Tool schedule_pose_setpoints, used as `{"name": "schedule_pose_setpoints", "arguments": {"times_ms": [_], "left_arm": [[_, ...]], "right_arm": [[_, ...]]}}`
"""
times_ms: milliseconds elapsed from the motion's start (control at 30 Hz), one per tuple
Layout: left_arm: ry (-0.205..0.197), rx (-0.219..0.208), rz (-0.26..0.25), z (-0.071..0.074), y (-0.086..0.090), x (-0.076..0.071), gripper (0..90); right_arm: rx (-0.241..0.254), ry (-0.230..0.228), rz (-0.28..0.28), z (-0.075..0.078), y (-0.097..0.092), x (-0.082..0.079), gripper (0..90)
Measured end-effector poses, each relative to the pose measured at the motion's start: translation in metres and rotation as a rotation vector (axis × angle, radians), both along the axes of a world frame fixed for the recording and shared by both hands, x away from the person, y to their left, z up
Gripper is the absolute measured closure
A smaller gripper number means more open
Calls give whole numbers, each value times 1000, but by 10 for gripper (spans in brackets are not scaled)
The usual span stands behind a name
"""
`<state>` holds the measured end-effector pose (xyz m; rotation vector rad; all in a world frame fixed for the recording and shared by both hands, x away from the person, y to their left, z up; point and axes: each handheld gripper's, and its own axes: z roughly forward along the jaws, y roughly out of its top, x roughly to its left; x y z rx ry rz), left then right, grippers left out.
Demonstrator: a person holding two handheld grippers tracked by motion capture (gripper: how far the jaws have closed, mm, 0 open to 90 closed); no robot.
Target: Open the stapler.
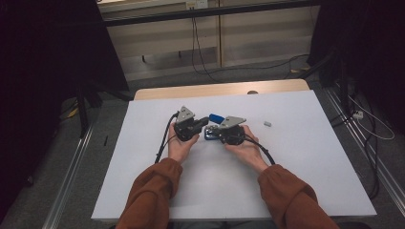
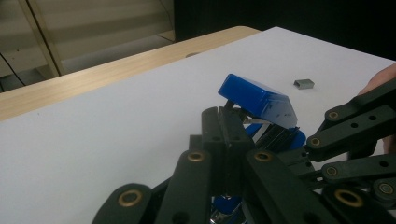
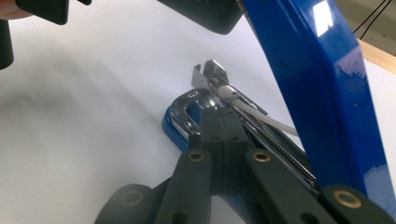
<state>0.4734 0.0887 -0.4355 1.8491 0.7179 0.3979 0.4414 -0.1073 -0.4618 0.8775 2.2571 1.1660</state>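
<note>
A blue stapler (image 1: 215, 117) lies at the middle of the white table (image 1: 291, 162), hinged wide open with its lid (image 2: 259, 100) tilted up. My left gripper (image 1: 204, 120) is shut, and its tips (image 2: 223, 114) sit just under the raised lid. My right gripper (image 1: 211, 132) is shut too, with its tips (image 3: 219, 116) over the chrome staple channel (image 3: 212, 77) of the blue base (image 3: 173, 128). The lid (image 3: 317, 88) rises to their right. Nothing shows between either pair of jaws. A small grey block of staples (image 1: 267, 123) lies to the right of the stapler.
A wooden strip (image 1: 219, 89) runs along the table's far edge, and cables trail over the floor beyond it. The staple block (image 2: 304, 84) lies apart from both grippers. Orange sleeves come in from the bottom. Metal rails flank the table.
</note>
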Motion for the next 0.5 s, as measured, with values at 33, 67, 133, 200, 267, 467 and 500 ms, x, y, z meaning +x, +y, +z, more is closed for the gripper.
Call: {"name": "schedule_pose_setpoints", "arguments": {"times_ms": [33, 67, 133, 200, 267, 467, 500], "left_arm": [[2, -5, 1, 0, 0, 0, 900], [2, 0, 4, -1, 0, 0, 900], [-3, 2, 2, -1, 0, 1, 900], [-2, 6, 7, -1, 0, 1, 900], [-1, 9, 6, -2, 0, 1, 900], [5, 10, 12, -3, 1, 2, 900], [5, 10, 13, -3, 1, 3, 900]], "right_arm": [[-2, -3, 3, 0, 0, 0, 900], [-1, -1, 3, 0, 0, 0, 900], [-2, -3, 4, 0, 0, 0, 900], [-1, -2, 4, 0, 0, 0, 900], [0, -4, 13, 0, 0, -1, 900], [-3, -11, 23, 0, 2, -2, 900], [-2, -9, 24, 1, 3, -3, 900]]}}
